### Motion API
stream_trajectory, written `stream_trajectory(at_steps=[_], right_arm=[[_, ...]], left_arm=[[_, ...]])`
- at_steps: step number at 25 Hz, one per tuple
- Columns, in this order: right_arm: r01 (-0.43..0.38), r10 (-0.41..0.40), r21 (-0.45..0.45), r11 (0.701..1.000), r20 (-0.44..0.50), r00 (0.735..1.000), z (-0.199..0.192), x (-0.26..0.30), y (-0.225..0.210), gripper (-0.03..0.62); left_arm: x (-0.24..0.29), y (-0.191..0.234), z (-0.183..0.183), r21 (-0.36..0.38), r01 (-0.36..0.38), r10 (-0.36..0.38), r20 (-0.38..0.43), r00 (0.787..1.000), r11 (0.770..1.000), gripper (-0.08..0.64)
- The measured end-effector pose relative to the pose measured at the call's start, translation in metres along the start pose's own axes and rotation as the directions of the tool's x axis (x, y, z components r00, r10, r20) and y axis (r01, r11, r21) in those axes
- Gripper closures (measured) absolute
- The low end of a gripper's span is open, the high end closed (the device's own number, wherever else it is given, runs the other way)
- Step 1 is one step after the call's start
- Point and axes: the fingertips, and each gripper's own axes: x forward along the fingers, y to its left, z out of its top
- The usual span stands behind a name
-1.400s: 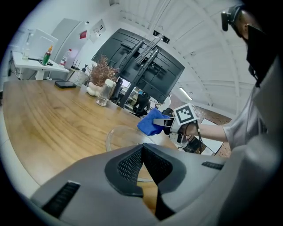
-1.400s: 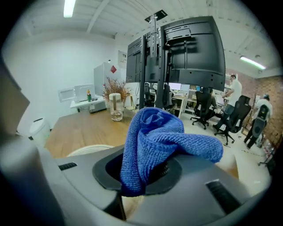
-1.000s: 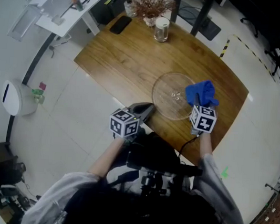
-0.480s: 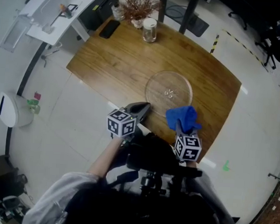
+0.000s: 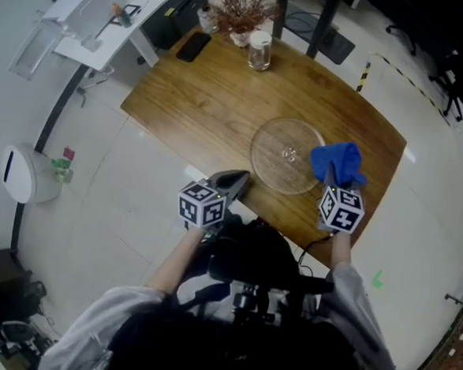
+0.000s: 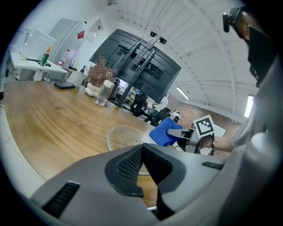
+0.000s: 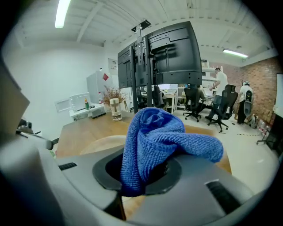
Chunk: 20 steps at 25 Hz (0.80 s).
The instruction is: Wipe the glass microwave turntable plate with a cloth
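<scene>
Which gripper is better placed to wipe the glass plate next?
Probably the right gripper: its jaws hold the blue cloth at the glass plate's rim. The left gripper is shut on nothing, at the table's near edge.

**Operator and hand-held rig.** The person is wearing a light grey top with long sleeves (image 5: 103, 321), and a black camera mount (image 5: 261, 273) is showing in front. The left tongs (image 5: 236, 178) and right tongs (image 5: 328, 187) are showing grey moulded shells with black ribbed pads (image 6: 131, 164). Each is bearing a white cube (image 5: 204, 204) printed with black square markers, and a thin black cable (image 5: 310, 239) is trailing from the right one
</scene>
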Motion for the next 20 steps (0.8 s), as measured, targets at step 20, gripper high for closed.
stream_trajectory(at_steps=[20], right_arm=[[0.132, -0.1, 0.284, 0.95, -0.126, 0.987, -0.08, -0.037, 0.007, 0.514]], left_arm=[[-0.026, 0.015, -0.008, -0.028, -0.011, 0.012, 0.017, 1.0, 1.0, 0.56]])
